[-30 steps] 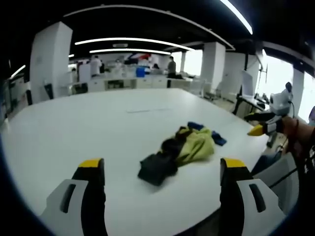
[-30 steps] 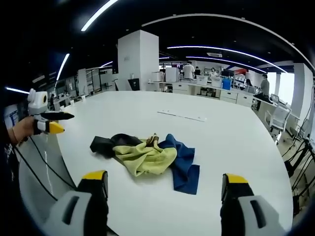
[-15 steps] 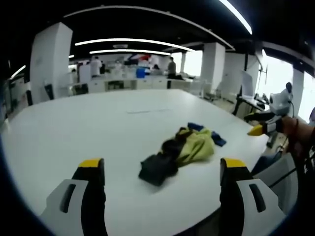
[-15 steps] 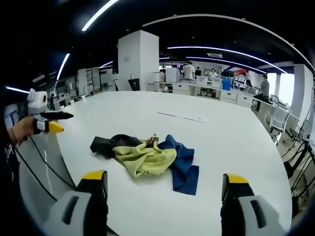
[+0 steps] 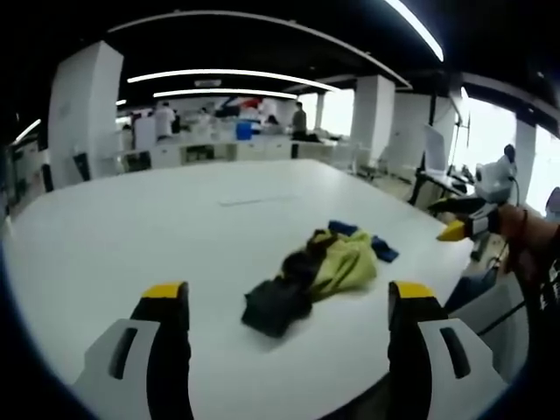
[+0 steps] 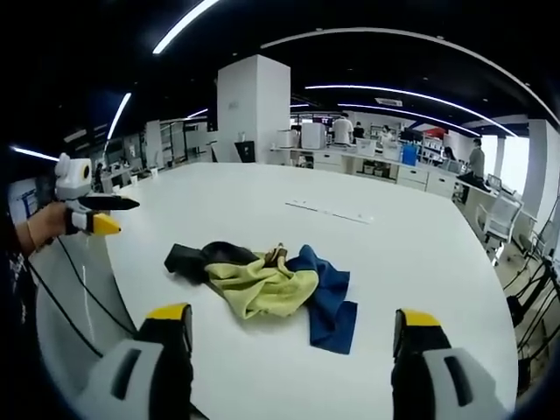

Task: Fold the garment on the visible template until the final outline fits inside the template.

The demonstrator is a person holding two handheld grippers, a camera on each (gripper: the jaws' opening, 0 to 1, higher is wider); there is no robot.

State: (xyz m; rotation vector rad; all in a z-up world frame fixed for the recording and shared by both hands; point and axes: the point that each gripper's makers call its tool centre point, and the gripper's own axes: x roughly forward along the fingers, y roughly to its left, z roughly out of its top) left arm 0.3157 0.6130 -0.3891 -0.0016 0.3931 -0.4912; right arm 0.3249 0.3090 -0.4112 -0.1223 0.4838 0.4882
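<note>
- Left gripper view — left gripper (image 5: 287,302): black-and-grey fingers (image 5: 164,308) with yellow tips, set wide apart and empty, held above the near part of the wide white worktop (image 5: 131,227).
- Left gripper view — crumpled garment of yellow-green, black and blue cloth (image 5: 315,271): heaped on the worktop ahead of the fingers, right of centre, apart from both fingers. No fold is begun. A faint thin line (image 5: 258,200) is marked on the worktop beyond the heap; whether it belongs to the template cannot be told.
- Left gripper view — right gripper (image 5: 459,226): seen at the right, held in a hand (image 5: 525,249) beyond the worktop's right edge, well apart from the garment.
- Right gripper view — right gripper (image 6: 293,337): yellow-tipped fingers spread wide, nothing between them, above the near edge.
- Right gripper view — garment (image 6: 267,284): black part at left, yellow-green in the middle, blue at right, just ahead of the fingers. Bare worktop lies open on every side; the far edge is well beyond.
- Right gripper view — left gripper (image 6: 87,214): at the left, over the worktop's edge, with a dark cable (image 6: 79,293) hanging below.
- Risk, judged: the layers are tangled, so a pinch could lift several at once and leave the outline lumpy; the hanging cable could snag the worktop's edge; the heap sits near the near edge, so a pull toward the person could drag cloth off.
</note>
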